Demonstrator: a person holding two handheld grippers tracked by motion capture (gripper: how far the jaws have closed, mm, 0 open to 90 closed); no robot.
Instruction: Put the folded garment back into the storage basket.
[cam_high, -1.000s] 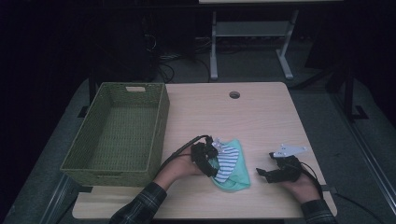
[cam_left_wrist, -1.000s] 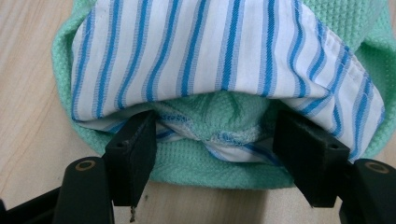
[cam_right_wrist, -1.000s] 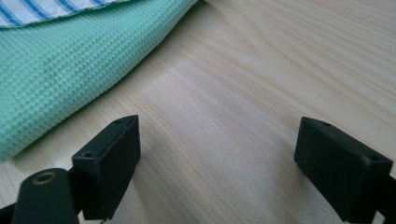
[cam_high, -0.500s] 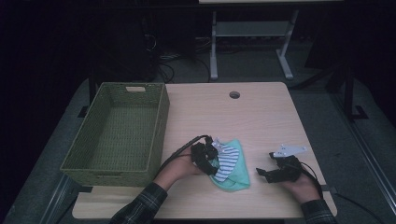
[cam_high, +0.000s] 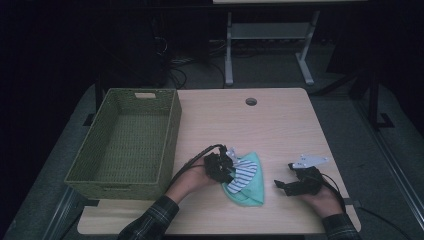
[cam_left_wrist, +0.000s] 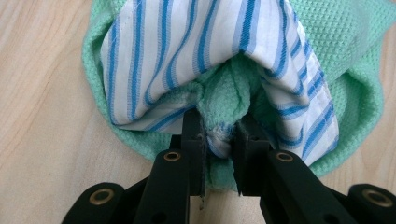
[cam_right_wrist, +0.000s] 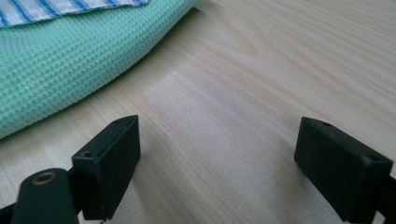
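A mint-green waffle cloth (cam_high: 250, 189) lies on the wooden table with a white cloth with blue stripes (cam_high: 243, 175) folded over it. My left gripper (cam_high: 226, 171) sits at the bundle's left edge, shut on a pinched fold of both cloths (cam_left_wrist: 219, 133). The striped cloth (cam_left_wrist: 187, 51) drapes over the green one (cam_left_wrist: 345, 42) just past the jaws. My right gripper (cam_high: 280, 185) rests on the table to the right of the bundle, open, with bare wood between its fingers (cam_right_wrist: 112, 158). The green cloth's edge (cam_right_wrist: 60, 65) lies a short way ahead of it.
A green woven basket (cam_high: 172, 125) stands at the table's left side, with nothing visible inside. A round cable hole (cam_high: 251, 101) marks the table's far edge. Bare tabletop (cam_high: 280, 130) stretches beyond the cloths. A metal stand (cam_high: 270, 35) is on the floor behind.
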